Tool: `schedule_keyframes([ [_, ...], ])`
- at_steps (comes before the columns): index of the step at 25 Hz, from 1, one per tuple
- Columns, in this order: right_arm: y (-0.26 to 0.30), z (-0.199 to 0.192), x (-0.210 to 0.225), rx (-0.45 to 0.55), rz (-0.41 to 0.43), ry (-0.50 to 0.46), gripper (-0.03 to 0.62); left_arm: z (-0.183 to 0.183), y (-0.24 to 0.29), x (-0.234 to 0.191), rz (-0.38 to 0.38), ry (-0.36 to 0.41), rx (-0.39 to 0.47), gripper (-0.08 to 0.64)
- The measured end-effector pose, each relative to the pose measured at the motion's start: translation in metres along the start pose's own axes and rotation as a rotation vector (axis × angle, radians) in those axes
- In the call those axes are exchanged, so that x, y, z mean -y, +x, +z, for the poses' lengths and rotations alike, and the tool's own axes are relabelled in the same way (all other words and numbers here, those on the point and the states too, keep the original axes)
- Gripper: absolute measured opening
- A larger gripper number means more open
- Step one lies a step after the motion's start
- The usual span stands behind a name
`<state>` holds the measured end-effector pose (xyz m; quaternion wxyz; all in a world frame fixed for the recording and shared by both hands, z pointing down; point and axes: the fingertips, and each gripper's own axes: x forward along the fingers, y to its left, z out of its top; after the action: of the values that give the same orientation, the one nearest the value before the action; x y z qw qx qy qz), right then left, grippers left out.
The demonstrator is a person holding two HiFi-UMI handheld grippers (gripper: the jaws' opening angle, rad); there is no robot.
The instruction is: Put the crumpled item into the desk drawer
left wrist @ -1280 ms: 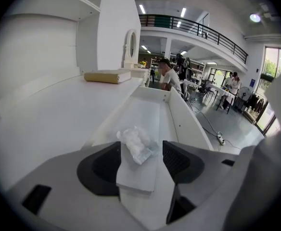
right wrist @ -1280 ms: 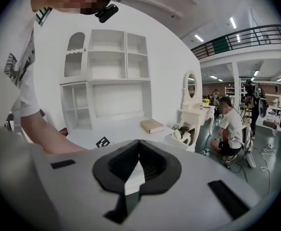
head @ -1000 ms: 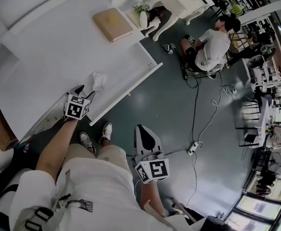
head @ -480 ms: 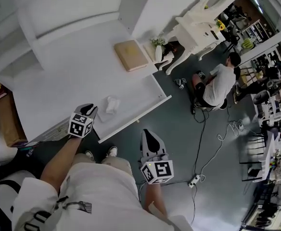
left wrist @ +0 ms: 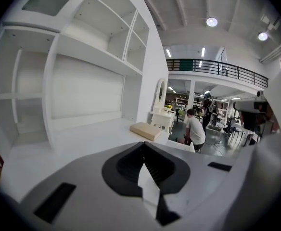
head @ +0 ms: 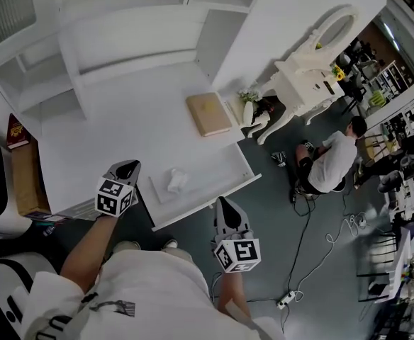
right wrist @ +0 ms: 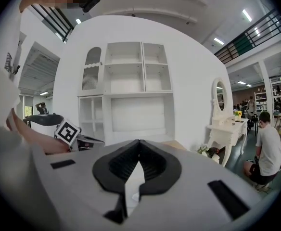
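The crumpled white item (head: 175, 182) lies loose in the open desk drawer (head: 210, 184), which sticks out from the white desk's front edge. My left gripper (head: 129, 164) hangs to the left of the item and apart from it. Its jaws have just been closing and now meet with nothing between them; in the left gripper view the left gripper (left wrist: 144, 143) points over the desk top. My right gripper (head: 223, 201) sits just in front of the drawer's front rim, shut and empty. The right gripper (right wrist: 139, 141) faces the shelf unit.
A tan flat box (head: 208, 113) lies at the desk's back right. White shelves (head: 122, 41) rise behind the desk. A brown box (head: 26, 177) stands at the left. A white vanity table (head: 306, 83), a seated person (head: 327, 163) and floor cables (head: 292, 299) are to the right.
The left gripper has let go of the crumpled item and drawn back to its left; the item stays in the drawer. The right gripper has come closer to the drawer front.
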<state>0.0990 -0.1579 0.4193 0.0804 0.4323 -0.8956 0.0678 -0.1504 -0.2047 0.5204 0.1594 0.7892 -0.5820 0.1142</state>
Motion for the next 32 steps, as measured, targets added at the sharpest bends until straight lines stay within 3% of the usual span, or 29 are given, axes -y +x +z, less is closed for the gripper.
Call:
schedule_keyframes([
  [10,0.023,0.03,0.004,0.061,0.049,-0.02,0.009,0.081,-0.063,-0.03,0.091,0.036,0.208,0.015],
  [20,0.017,0.065,0.025,0.127,0.039,-0.002,0.009,0.149,-0.132,-0.029,0.141,0.062,0.397,0.015],
  [32,0.002,0.085,0.026,0.154,0.038,-0.001,0.009,0.179,-0.196,-0.014,0.178,0.102,0.522,0.015],
])
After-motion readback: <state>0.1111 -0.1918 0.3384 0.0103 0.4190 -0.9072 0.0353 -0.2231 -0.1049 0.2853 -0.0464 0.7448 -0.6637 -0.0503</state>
